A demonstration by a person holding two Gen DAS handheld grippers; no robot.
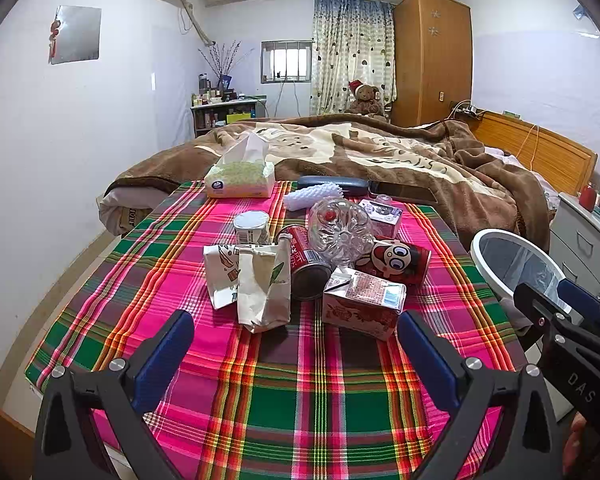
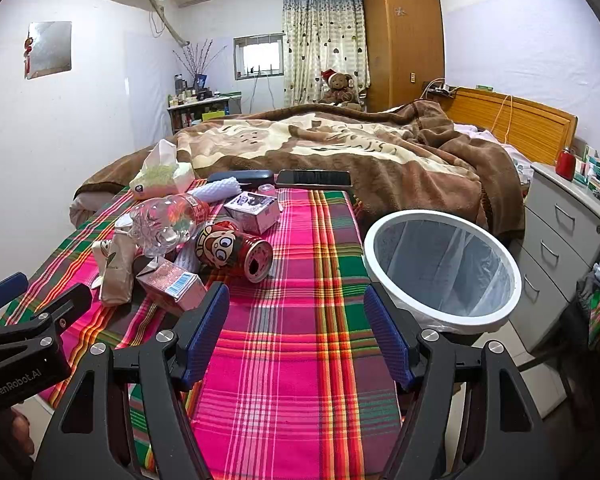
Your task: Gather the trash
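A heap of trash lies on the plaid tablecloth (image 1: 300,392): a brown paper bag (image 1: 264,288), a pink drink carton (image 1: 362,304), a clear plastic bottle (image 1: 340,230), a red cartoon can (image 1: 396,260), a second red can (image 1: 306,264) and a small tin (image 1: 252,227). My left gripper (image 1: 296,340) is open just short of the bag and carton, with nothing between its fingers. My right gripper (image 2: 296,320) is open over bare cloth, with the carton (image 2: 172,282) and cartoon can (image 2: 232,250) ahead on its left. A white-rimmed bin (image 2: 440,270) with a liner stands at the table's right edge.
A tissue box (image 1: 240,178), a dark case (image 1: 332,186), a white cloth (image 1: 314,194), a phone (image 2: 314,179) and a small purple box (image 2: 254,206) sit at the table's far end. A bed with a brown blanket (image 1: 380,152) lies behind. White drawers (image 2: 560,236) stand to the right.
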